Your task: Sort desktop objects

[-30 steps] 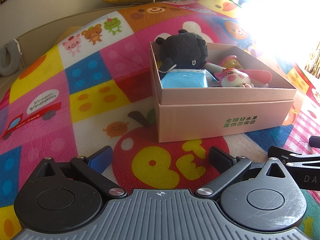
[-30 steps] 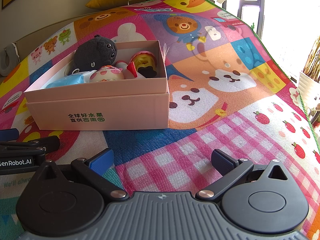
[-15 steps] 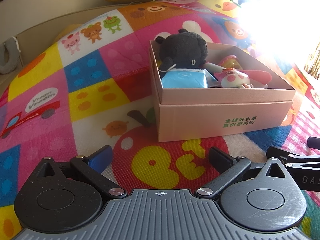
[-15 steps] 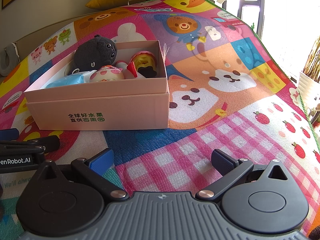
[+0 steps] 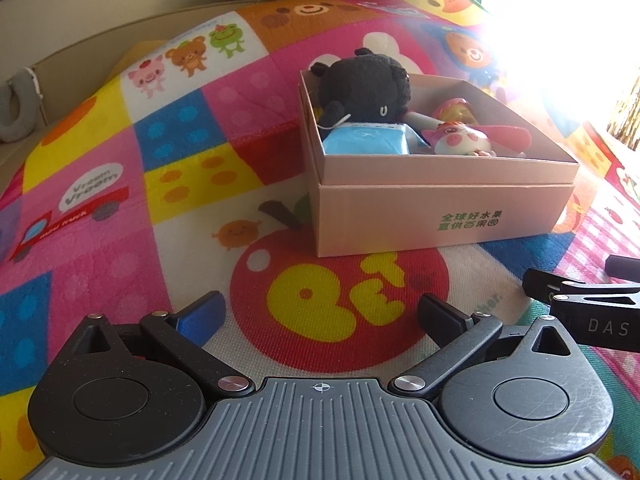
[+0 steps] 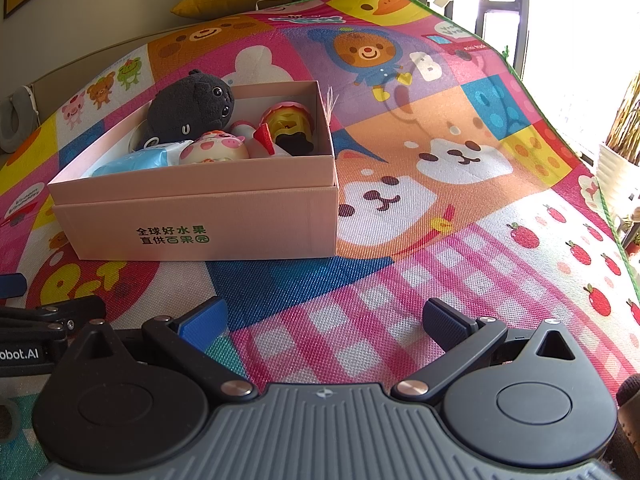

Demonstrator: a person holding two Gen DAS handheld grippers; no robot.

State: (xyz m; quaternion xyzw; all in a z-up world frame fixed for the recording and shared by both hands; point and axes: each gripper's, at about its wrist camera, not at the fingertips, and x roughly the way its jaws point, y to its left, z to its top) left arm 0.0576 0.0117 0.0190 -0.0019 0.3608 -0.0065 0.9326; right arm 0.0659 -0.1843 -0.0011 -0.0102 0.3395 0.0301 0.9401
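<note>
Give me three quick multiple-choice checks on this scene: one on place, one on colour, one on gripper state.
1. Where is the black plush toy?
A. on the mat
B. in the pink box
C. in a gripper

2. What colour is the print on the box front?
A. green
B. red
C. black

3. How are the left gripper and right gripper?
A. both shut
B. one holding a toy
C. both open, empty

B: it sits inside the walls.
A: green characters.
C: fingers spread, only play mat between.
</note>
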